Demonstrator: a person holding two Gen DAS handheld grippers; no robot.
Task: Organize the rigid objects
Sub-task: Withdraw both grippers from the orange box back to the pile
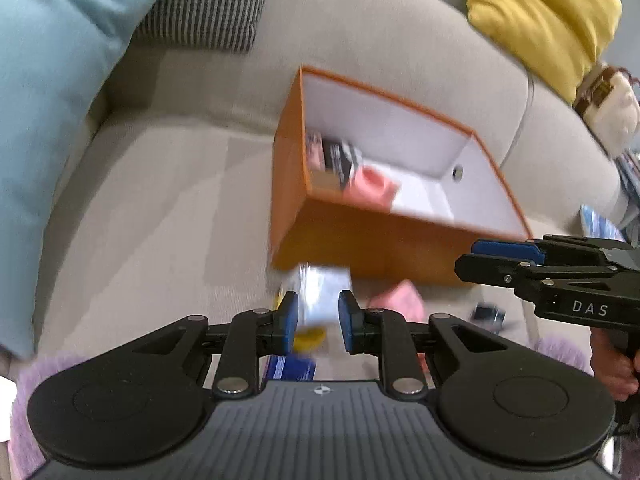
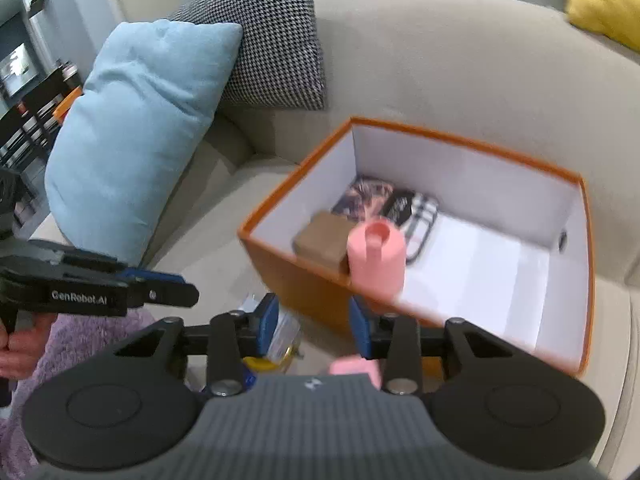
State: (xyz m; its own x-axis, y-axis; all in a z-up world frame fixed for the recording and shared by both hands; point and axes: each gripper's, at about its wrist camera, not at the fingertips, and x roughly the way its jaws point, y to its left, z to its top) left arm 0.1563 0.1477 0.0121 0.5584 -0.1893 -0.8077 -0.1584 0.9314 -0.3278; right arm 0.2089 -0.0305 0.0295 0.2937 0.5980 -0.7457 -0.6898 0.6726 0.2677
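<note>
Left wrist view: my left gripper (image 1: 319,320) has its blue pads a little apart, with nothing pinched. Just past them, at 12 o'clock, lies a blurry white packet (image 1: 320,288) on the soft grey sofa (image 1: 160,220). A pink thing (image 1: 396,300) lies at 2 o'clock from the pads. A yellow thing (image 1: 308,338) and a blue thing (image 1: 290,366) peek out under them. The orange box (image 1: 360,248) sits further up, stiff and square, white inside. From here its near wall hides most of what is in it. My right gripper (image 1: 500,256) pokes in from 3 o'clock, seen from the side. A yellow cushion (image 1: 540,12) is at 1 o'clock and a fluffy toy (image 1: 608,108) is at 2 o'clock — only this view shows the toy.

Right wrist view: my right gripper (image 2: 313,328) has its pads apart, holding nothing. This view looks down into the orange box (image 2: 480,140). A smooth pink bottle (image 2: 376,260) stands up by the near wall. A brown block (image 2: 320,240) touches it at 9 o'clock. Flat patterned things (image 2: 400,204) lie behind them. The right half of the floor is bare white. My left gripper (image 2: 152,292) comes in from 9 o'clock; from the side I cannot tell its gap. A puffy blue pillow (image 2: 136,140) is at 10 o'clock, a checked pillow (image 2: 276,40) at 11, and a fuzzy purple cloth (image 2: 80,336) at 8.
</note>
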